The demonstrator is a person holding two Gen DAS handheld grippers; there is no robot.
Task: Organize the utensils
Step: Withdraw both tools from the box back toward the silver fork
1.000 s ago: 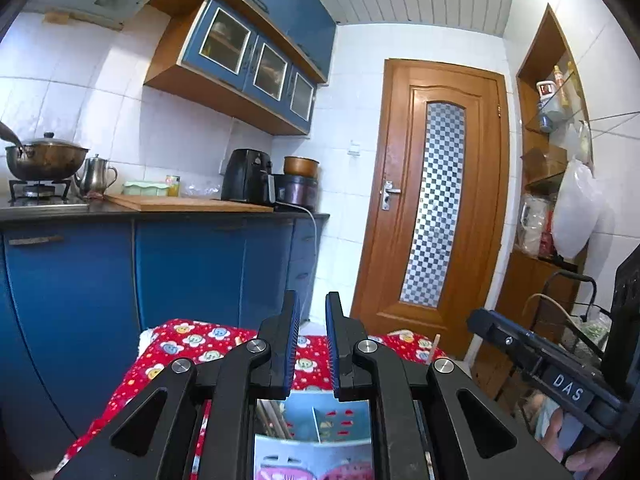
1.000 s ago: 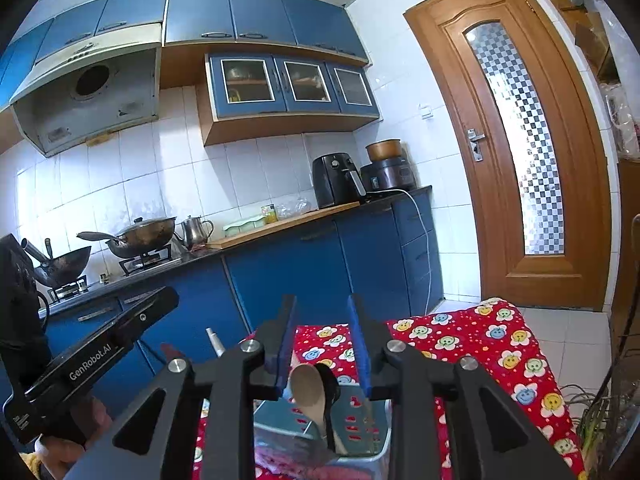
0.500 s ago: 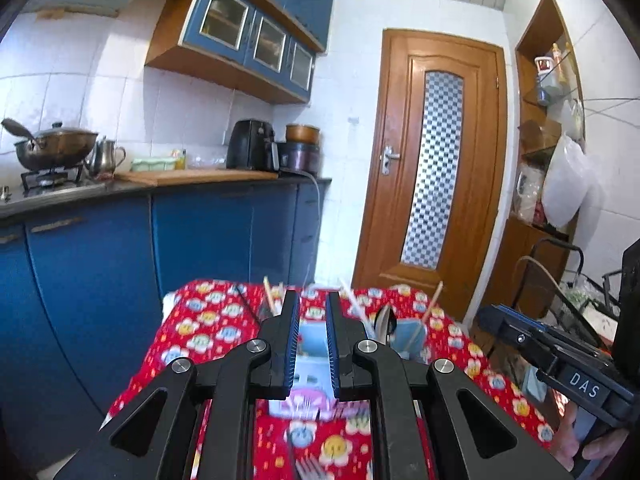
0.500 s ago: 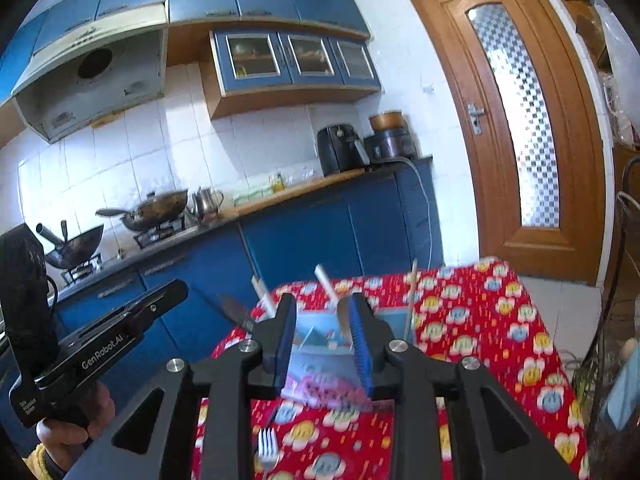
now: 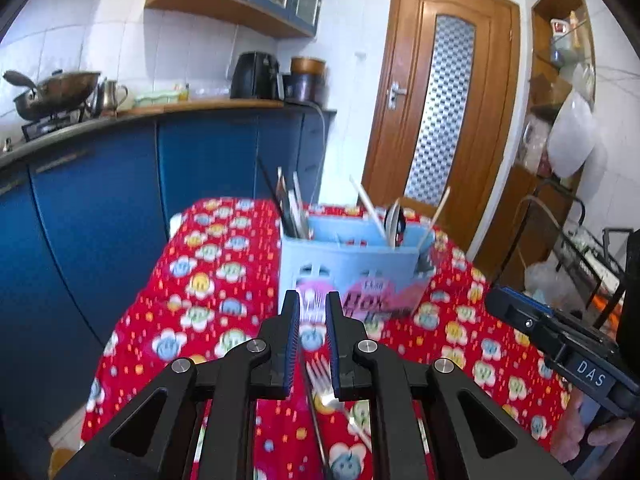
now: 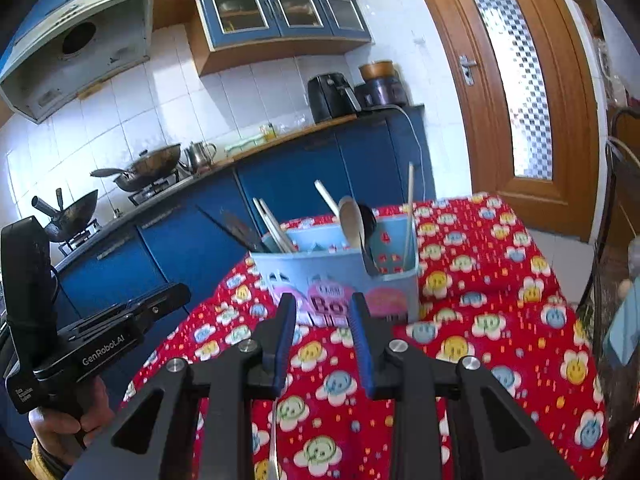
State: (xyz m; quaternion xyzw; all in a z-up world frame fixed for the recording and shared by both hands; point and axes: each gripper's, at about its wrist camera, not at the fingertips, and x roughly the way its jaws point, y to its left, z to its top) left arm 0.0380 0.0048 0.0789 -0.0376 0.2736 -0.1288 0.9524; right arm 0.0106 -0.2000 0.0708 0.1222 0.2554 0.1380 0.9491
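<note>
A light blue utensil caddy (image 5: 352, 268) (image 6: 340, 276) stands on a table with a red flowered cloth (image 5: 208, 280) (image 6: 500, 320). It holds a wooden spoon (image 6: 351, 222), a dark spoon, chopsticks (image 6: 409, 208) and knives (image 6: 240, 232). A metal fork (image 5: 326, 384) lies on the cloth below my left gripper (image 5: 312, 312), whose jaws stand a little apart and empty. My right gripper (image 6: 322, 312) is open and empty, just short of the caddy. A thin utensil handle (image 6: 273, 448) shows under it.
Blue kitchen cabinets (image 5: 100, 184) with a stove, woks (image 6: 152, 162) and an air fryer (image 5: 256, 76) run along the left of the table. A wooden door (image 5: 440, 100) is behind. A shelf and wire rack (image 5: 580, 240) stand at the right.
Both grippers have pulled back and tilted down, so the caddy and the tabletop now show in full. The fork has come into view under the left gripper. The right jaws have widened.
</note>
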